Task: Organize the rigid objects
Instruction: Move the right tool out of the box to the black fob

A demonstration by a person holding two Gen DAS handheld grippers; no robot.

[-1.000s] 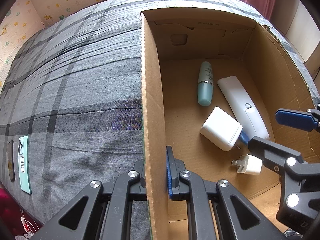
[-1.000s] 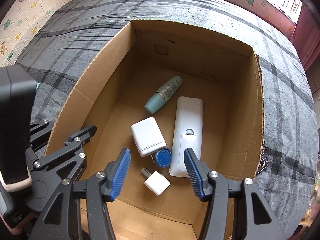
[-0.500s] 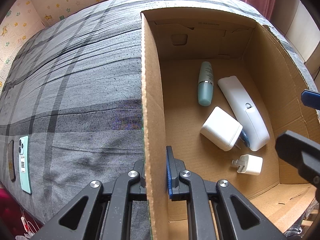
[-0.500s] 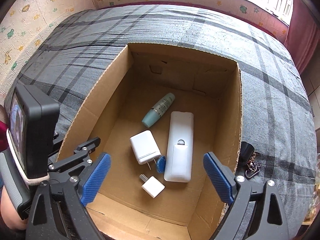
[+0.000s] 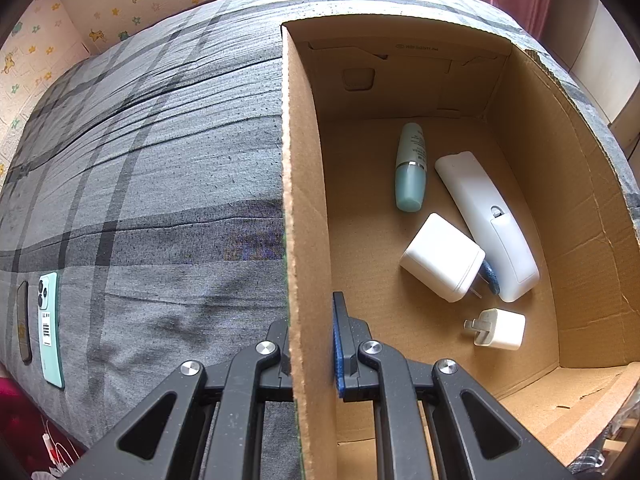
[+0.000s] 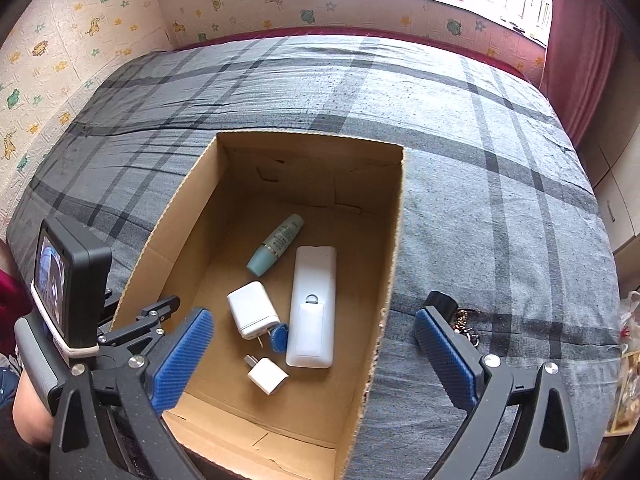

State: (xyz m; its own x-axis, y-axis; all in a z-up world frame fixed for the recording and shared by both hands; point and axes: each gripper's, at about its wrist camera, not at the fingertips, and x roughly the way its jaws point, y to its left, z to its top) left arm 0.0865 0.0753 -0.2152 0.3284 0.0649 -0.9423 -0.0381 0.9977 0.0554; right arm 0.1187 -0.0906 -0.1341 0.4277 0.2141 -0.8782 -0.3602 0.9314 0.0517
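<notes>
An open cardboard box point(image 5: 304, 200) stands on a grey plaid bed. My left gripper point(image 5: 312, 340) is shut on the box's left wall, one finger inside and one outside. On the box floor lie a teal bottle point(image 5: 410, 168), a white remote point(image 5: 486, 224), a large white charger point(image 5: 440, 258), a small white plug point(image 5: 498, 328) and a small blue disc point(image 5: 491, 278) wedged between charger and remote. My right gripper point(image 6: 312, 316) hangs above the box point(image 6: 394, 240) with its jaws opening wide and nothing between the pads. Below it sit the remote point(image 6: 314, 300) and the blue disc point(image 6: 279, 336).
A green phone point(image 5: 50, 328) and a dark phone point(image 5: 24, 322) lie on the bed left of the box. A black key bunch point(image 6: 460, 312) rests on the bed by the box's right wall. Patterned walls and a red curtain point(image 6: 580, 48) border the bed.
The right gripper rose up and back out of the box while its jaws spread wide, and it left the left wrist view. The blue disc stayed beside the charger. The left gripper held still.
</notes>
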